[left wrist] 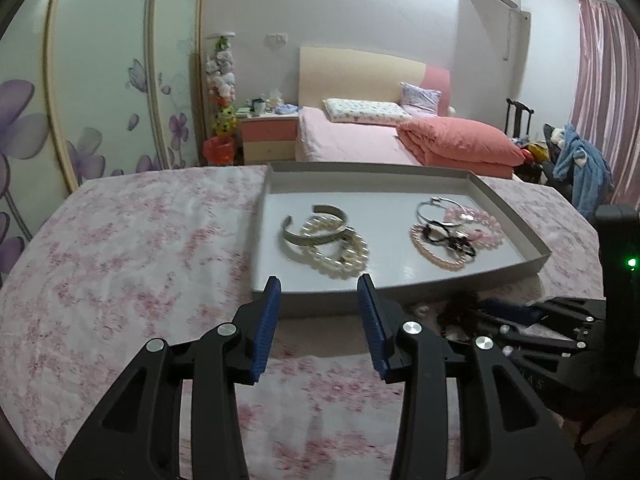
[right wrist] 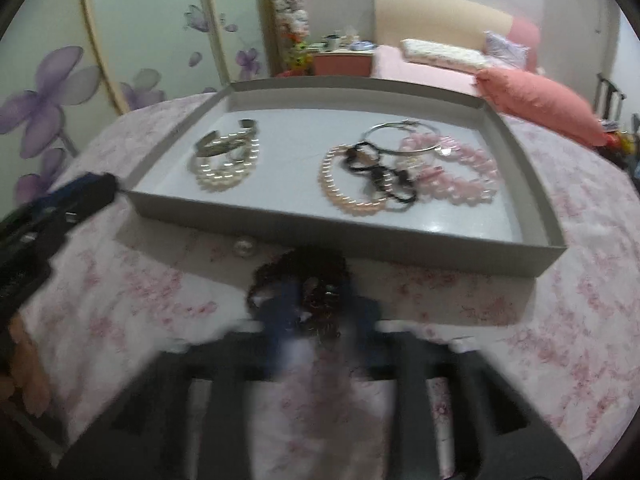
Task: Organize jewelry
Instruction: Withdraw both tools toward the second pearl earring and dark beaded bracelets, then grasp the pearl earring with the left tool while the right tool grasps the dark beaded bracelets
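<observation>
The left gripper [left wrist: 319, 290] hangs wide open, holding nothing, low in the frame before the tray [left wrist: 516, 224]. The right gripper [right wrist: 316, 300] pinches a dark beaded bracelet [right wrist: 304, 276] at lower centre.

Left gripper [left wrist: 319, 292] open before grey tray [left wrist: 516, 216], silver cuff [left wrist: 316, 232] on pearl bracelets [left wrist: 340, 256]

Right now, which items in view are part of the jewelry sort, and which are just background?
Job items:
- grey tray
- silver cuff on white pearl bracelet
- silver hoop, black bracelet, peach bead strand, pink bead strand
- dark beaded piece at the right gripper
- loose pearl

Background:
- bed
- nightstand
- curtain
</observation>
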`<state>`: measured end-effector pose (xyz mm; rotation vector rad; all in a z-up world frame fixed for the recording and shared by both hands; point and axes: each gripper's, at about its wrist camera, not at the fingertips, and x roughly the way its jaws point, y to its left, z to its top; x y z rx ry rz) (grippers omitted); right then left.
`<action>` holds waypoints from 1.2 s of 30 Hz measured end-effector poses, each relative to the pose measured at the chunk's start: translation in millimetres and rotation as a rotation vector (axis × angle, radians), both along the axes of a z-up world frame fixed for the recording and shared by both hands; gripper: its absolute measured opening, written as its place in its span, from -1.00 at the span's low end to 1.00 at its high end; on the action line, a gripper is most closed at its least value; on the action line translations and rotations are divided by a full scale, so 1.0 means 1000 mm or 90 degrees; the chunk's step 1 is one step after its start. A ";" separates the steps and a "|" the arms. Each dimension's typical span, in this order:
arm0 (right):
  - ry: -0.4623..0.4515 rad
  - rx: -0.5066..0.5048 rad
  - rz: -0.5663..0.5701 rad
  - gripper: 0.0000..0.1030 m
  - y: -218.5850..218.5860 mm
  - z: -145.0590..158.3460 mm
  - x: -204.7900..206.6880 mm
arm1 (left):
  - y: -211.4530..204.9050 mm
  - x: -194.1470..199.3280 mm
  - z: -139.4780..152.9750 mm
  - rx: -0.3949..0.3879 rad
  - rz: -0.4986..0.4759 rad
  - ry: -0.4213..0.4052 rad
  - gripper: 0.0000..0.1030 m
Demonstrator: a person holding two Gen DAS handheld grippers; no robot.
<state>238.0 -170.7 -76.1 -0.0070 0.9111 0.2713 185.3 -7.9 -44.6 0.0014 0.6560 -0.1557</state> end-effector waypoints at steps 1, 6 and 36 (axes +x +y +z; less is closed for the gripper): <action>-0.002 -0.005 -0.003 -0.76 -0.002 0.001 -0.002 | -0.003 0.000 -0.001 -0.002 -0.006 0.005 -0.20; -0.007 -0.018 -0.071 -0.82 -0.035 0.002 -0.010 | -0.031 0.003 -0.010 -0.005 -0.051 0.050 -0.20; 0.008 0.047 -0.093 -0.82 -0.065 0.002 -0.021 | -0.060 0.029 -0.038 0.053 0.007 0.147 -0.67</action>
